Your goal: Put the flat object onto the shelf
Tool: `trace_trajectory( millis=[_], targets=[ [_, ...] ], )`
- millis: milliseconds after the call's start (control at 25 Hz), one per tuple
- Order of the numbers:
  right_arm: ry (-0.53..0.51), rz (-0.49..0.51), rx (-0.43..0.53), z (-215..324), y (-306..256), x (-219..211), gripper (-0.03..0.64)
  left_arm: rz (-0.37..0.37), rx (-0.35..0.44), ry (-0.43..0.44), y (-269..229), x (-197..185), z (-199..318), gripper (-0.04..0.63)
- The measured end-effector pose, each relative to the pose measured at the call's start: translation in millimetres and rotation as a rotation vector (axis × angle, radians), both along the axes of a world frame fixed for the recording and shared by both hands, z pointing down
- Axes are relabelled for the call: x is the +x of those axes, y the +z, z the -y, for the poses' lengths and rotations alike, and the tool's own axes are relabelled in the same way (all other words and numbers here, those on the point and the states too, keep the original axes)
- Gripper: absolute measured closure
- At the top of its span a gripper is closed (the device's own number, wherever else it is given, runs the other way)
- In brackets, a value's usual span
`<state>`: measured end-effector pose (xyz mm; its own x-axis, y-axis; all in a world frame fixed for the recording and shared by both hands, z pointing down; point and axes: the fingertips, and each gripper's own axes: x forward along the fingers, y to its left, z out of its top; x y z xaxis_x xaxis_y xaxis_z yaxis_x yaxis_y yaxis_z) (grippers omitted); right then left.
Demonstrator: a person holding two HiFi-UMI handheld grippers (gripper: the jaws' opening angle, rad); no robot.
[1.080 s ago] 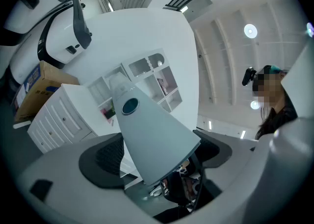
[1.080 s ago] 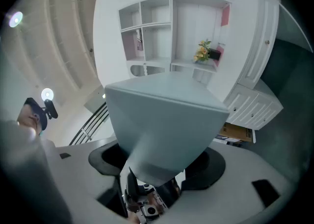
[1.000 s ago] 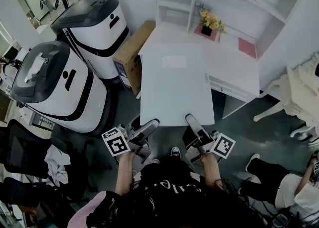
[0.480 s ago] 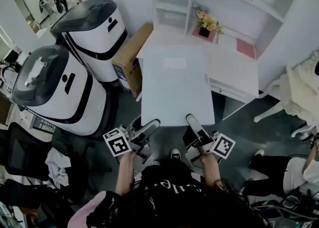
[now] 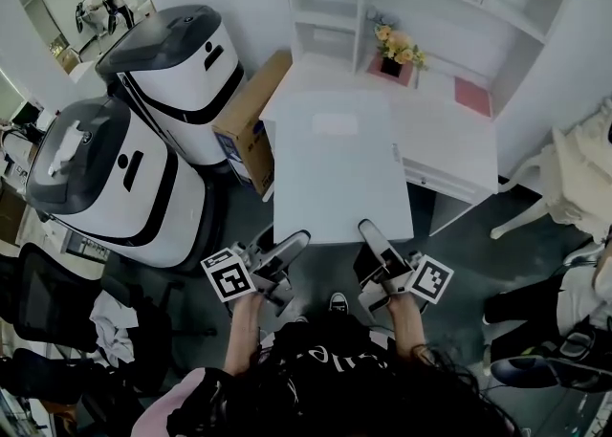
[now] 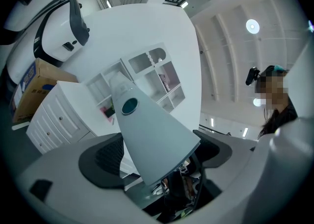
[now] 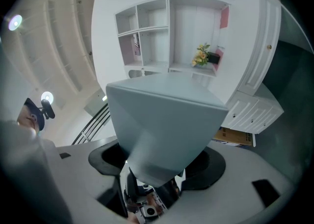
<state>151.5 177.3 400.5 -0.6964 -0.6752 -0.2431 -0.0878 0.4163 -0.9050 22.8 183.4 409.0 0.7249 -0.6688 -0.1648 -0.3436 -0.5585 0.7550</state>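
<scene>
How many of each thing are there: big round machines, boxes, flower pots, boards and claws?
big white-and-black machines: 2
cardboard box: 1
flower pot: 1
flat board: 1
claws, left claw and right claw, both shut on the flat board: 2
total: 7

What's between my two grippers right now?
The near edge of the board spans the gap; the left gripper and right gripper are each shut on it. In the head view, a shoe shows below that edge.
</scene>
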Motion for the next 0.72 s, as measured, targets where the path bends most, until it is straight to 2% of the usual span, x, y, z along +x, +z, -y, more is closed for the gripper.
trace_trajectory(
  millis=[480,720],
  targets=[
    [-0.063,-0.003,-0.003,45.6,6.0,35.1,0.305,0.012,0.003,-0.053,3.5,35.6,39.1,0.155],
    [-0.108,0.015,-0.018,62.4,12.7,34.0,0.305,0.022,-0.009,-0.097,8.8,35.7,50.6,0.155]
  ],
)
